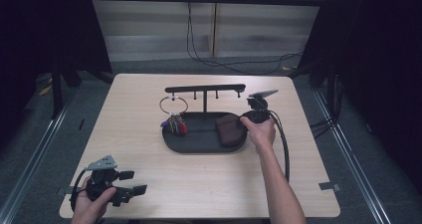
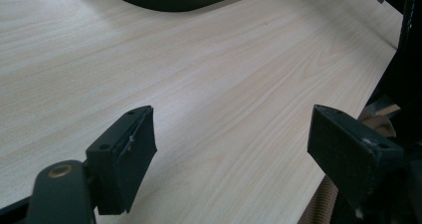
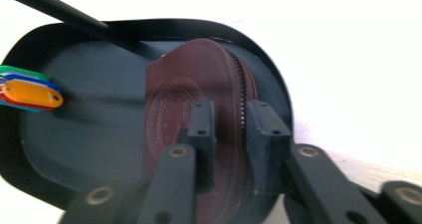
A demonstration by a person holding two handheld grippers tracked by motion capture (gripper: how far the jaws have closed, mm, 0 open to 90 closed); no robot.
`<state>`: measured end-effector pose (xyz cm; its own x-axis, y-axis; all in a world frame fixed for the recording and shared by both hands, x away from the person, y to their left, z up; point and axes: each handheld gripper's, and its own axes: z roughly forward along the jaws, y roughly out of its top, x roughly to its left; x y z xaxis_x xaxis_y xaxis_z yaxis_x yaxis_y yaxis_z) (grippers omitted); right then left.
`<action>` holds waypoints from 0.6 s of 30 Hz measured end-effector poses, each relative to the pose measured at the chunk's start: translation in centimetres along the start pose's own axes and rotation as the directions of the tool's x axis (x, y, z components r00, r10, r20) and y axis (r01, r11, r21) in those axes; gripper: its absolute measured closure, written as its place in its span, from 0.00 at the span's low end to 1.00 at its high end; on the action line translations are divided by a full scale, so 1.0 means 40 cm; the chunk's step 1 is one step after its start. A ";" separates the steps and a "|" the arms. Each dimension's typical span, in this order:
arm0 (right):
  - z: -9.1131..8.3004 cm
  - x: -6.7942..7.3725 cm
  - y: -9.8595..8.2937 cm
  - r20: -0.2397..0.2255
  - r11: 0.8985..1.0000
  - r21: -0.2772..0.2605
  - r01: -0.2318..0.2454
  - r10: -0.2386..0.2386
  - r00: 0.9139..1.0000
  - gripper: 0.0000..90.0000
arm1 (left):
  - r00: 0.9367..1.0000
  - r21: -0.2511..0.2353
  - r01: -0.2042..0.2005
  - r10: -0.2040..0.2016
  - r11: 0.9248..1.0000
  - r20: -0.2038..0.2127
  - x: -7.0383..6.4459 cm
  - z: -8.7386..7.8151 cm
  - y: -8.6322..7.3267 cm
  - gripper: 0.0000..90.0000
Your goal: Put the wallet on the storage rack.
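A brown leather zip pouch (image 1: 230, 129) lies in the right end of a black oval tray (image 1: 199, 145). My right gripper (image 1: 244, 122) reaches in from the tray's right side. In the right gripper view its jaws are closed on the pouch (image 3: 184, 84) at its near zipped edge, right gripper (image 3: 231, 124). A bunch of keys with coloured tags (image 1: 175, 124) hangs from a large ring (image 1: 173, 105) on the tray's hook bar (image 1: 205, 88). My left gripper (image 1: 134, 181) rests at the table's front left corner, open and empty, left gripper (image 2: 231, 134).
The tray's upright post and hook bar stand behind the pouch. Coloured key tags (image 3: 30, 92) sit at the tray's left end (image 3: 89, 134). The table's front edge and a floor gap lie right of the left jaws. Cables trail on the floor behind the table.
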<state>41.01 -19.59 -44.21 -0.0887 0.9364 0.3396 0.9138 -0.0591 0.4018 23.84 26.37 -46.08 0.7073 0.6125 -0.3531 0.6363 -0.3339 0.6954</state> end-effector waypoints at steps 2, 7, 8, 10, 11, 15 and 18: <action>-0.009 -0.006 0.001 -0.001 1.000 -0.012 -0.002 0.002 1.000 0.78 | 1.000 0.004 -0.006 0.006 1.000 0.003 0.000 0.001 0.001 0.21; -0.024 -0.011 -0.001 -0.022 1.000 -0.017 -0.006 0.006 1.000 0.72 | 1.000 -0.011 -0.008 0.008 1.000 -0.010 -0.005 -0.003 0.000 0.21; -0.029 -0.011 -0.005 -0.029 1.000 -0.026 -0.012 0.011 1.000 0.65 | 1.000 -0.009 -0.013 0.012 1.000 -0.008 -0.006 -0.002 0.000 0.21; -0.035 -0.009 -0.008 -0.041 0.999 -0.034 -0.009 0.008 0.999 0.60 | 1.000 -0.006 -0.014 0.014 1.000 -0.005 -0.009 -0.001 0.000 0.21; -0.035 -0.009 -0.008 -0.041 0.999 -0.034 -0.009 0.008 0.999 0.60 | 1.000 -0.007 -0.016 0.016 1.000 -0.005 -0.010 0.000 0.000 0.21; -0.053 -0.009 -0.016 -0.074 0.998 -0.055 0.002 -0.006 0.997 0.41 | 1.000 -0.007 -0.027 0.027 1.000 -0.003 -0.012 -0.002 0.000 0.21; -0.069 -0.017 -0.021 -0.086 0.997 -0.074 0.011 -0.018 0.996 0.35 | 1.000 -0.009 -0.021 0.021 1.000 -0.002 -0.012 -0.002 0.000 0.21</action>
<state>39.21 -21.14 -42.41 -0.1387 0.9041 0.4042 0.8808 -0.0740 0.4677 23.49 26.16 -45.86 0.7202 0.6063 -0.3372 0.6181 -0.3401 0.7087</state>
